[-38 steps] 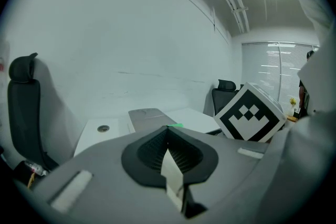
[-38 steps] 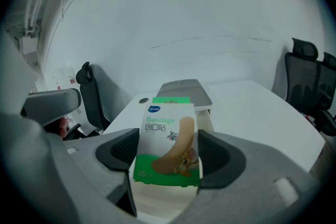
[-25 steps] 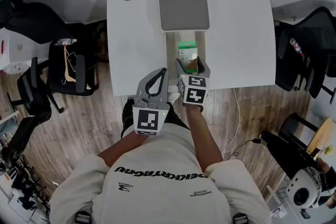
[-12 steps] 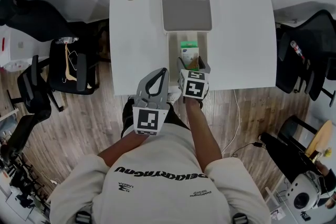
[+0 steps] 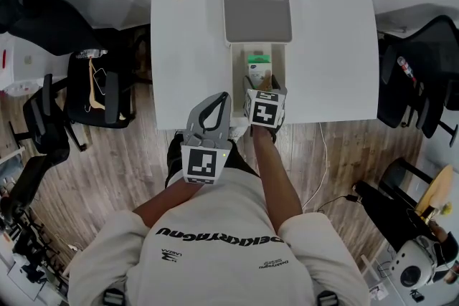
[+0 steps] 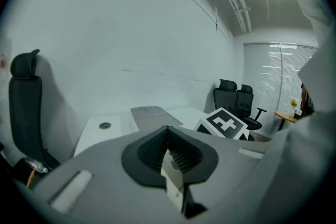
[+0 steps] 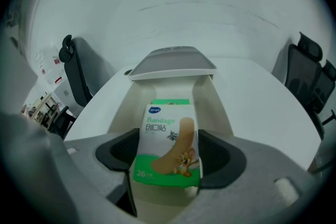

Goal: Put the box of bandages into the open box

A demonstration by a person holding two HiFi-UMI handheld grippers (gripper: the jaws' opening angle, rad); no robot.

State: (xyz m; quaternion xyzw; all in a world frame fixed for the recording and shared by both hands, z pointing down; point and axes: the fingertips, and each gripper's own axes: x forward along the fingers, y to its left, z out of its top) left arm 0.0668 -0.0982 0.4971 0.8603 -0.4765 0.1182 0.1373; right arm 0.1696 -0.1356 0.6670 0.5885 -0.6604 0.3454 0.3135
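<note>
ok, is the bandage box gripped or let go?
Gripped: the right gripper clamps the bandage box by both sides over the open box.

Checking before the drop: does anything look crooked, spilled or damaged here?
Nothing stands out. The right gripper holds the bandage box upright and square at the near end of the open box, whose grey lid lies folded back. The left gripper is shut.
</note>
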